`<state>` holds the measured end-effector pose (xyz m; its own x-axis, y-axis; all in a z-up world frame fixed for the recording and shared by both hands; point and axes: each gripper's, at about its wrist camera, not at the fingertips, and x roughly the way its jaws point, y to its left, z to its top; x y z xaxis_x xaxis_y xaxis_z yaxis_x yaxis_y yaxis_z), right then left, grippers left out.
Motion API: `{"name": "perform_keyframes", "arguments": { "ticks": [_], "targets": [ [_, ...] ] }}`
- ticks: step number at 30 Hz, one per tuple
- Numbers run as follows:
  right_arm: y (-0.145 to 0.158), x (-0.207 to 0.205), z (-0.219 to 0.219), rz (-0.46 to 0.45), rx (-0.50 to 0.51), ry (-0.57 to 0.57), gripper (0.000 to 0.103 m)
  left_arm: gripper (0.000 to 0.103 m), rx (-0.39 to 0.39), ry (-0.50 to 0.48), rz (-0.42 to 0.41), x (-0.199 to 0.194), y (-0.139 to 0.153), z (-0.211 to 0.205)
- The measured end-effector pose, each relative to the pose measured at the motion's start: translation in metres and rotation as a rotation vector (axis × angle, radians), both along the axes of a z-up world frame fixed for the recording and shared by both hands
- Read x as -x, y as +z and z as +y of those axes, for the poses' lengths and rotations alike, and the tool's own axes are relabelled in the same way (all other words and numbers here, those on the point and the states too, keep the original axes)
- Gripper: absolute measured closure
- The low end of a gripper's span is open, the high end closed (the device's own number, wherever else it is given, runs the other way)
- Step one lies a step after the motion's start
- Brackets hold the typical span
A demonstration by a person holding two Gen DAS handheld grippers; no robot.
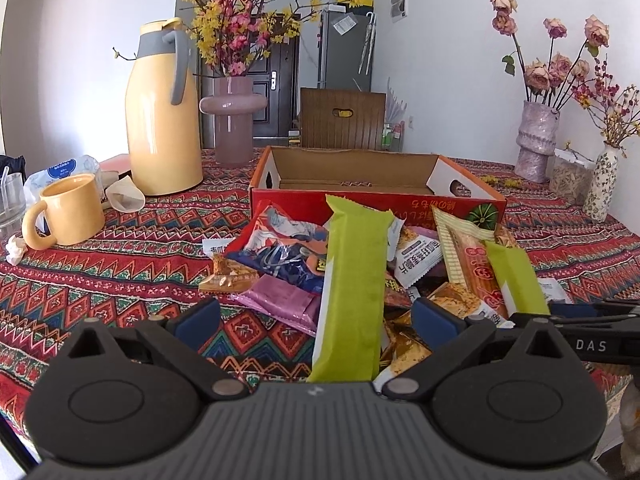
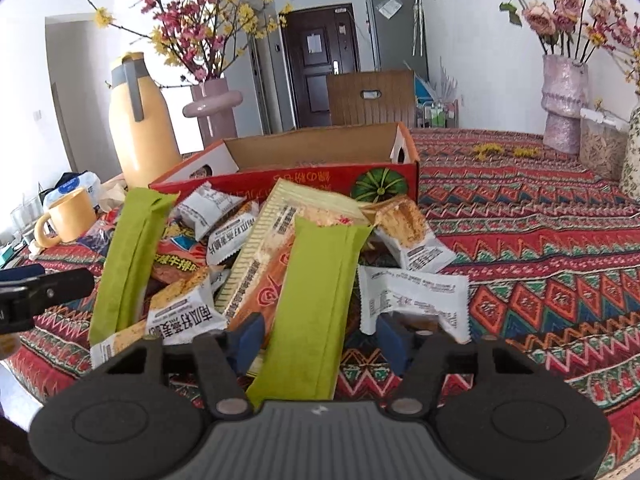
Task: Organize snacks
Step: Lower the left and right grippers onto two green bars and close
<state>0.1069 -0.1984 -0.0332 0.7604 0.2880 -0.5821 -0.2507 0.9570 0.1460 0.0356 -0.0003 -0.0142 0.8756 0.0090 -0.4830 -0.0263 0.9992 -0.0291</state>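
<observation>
A pile of snack packets [image 1: 416,264] lies on the patterned tablecloth in front of an open red cardboard box [image 1: 376,200], whose inside shows bare cardboard. My left gripper [image 1: 316,316] is open wide, with a long green packet [image 1: 352,280] lying between its fingers and touching neither pad. My right gripper [image 2: 320,342] straddles a second green packet [image 2: 320,292]. Its left pad [image 2: 252,340] sits at the packet's edge, and cloth shows between the packet and the right pad [image 2: 390,344]. Each gripper shows at the edge of the other's view.
A yellow thermos jug [image 1: 164,120], a yellow mug [image 1: 72,212], a tissue pack [image 1: 68,168] and a pink vase [image 1: 232,120] stand at the left. More vases [image 1: 536,140] and a clear container [image 1: 568,176] line the right. Bare tablecloth [image 2: 540,240] stretches right of the pile.
</observation>
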Motion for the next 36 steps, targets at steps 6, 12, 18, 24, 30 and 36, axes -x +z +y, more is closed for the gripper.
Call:
{"name": "perform_keyframes", "arguments": {
  "ticks": [6, 12, 18, 24, 30, 36],
  "targets": [
    [-0.007, -0.006, 0.000, 0.024, -0.037, 0.002, 0.063, 0.000, -0.002, 0.001, 0.012, -0.007, -0.005, 0.000],
    [-0.007, -0.002, -0.005, 0.016, -0.071, -0.013, 0.068, 0.004, -0.025, -0.006, 0.017, -0.015, -0.006, -0.007],
    [-0.003, 0.003, -0.011, -0.015, -0.097, -0.032, 0.069, 0.027, -0.040, -0.021, 0.045, -0.031, -0.010, -0.016],
    [-0.002, 0.005, -0.014, -0.028, -0.110, -0.033, 0.069, 0.062, -0.062, -0.046, 0.097, -0.042, -0.020, -0.025],
    [-0.003, 0.005, -0.016, -0.031, -0.118, -0.033, 0.069, 0.064, -0.058, -0.053, 0.091, -0.039, -0.021, -0.024],
    [-0.002, 0.007, -0.017, -0.039, -0.123, -0.036, 0.069, 0.064, -0.056, -0.057, 0.069, -0.031, -0.014, -0.020]
  ]
}}
